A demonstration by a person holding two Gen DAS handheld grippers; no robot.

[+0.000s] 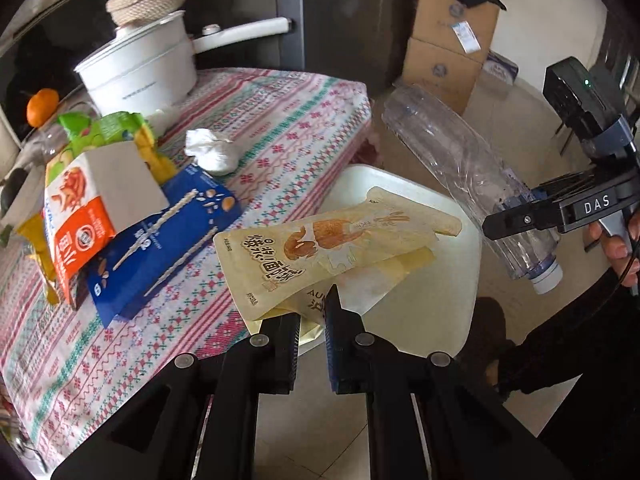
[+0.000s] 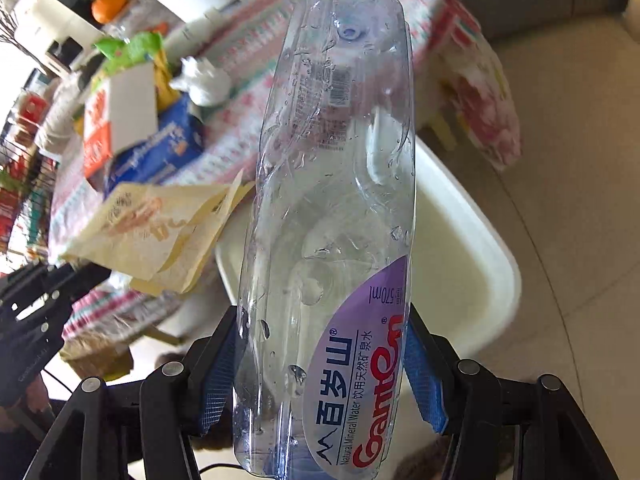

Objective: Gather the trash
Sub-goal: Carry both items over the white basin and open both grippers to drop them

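Both held items hang over the white bin [image 1: 460,264], which stands on the floor against the edge of the desk [image 1: 280,120]; the coming move turns on that relation. The left tongs [image 1: 312,320] are clenched on the lower corner of the yellow snack pouch [image 1: 320,248]. The pouch fans out flat ahead of the tongs, with its long axis running away from them and toward the right of the left wrist view, its far end over the bin opening. The right tongs [image 2: 320,364] grasp the clear water bottle [image 2: 332,200] across its labelled section near the neck, pads pressed on both sides. The bottle's long axis continues straight out from the tongs: base pointing away, toward the desk, capped end back toward the hand. In the left wrist view the bottle is slanted, cap low and base high, beside the bin's far rim. By judgement the pouch is the nearer to a clean drop, as it already overlies the opening. The other trash, a blue carton [image 1: 168,240], an orange-and-white box [image 1: 92,216] and a crumpled tissue [image 1: 212,152], lies on the desk.
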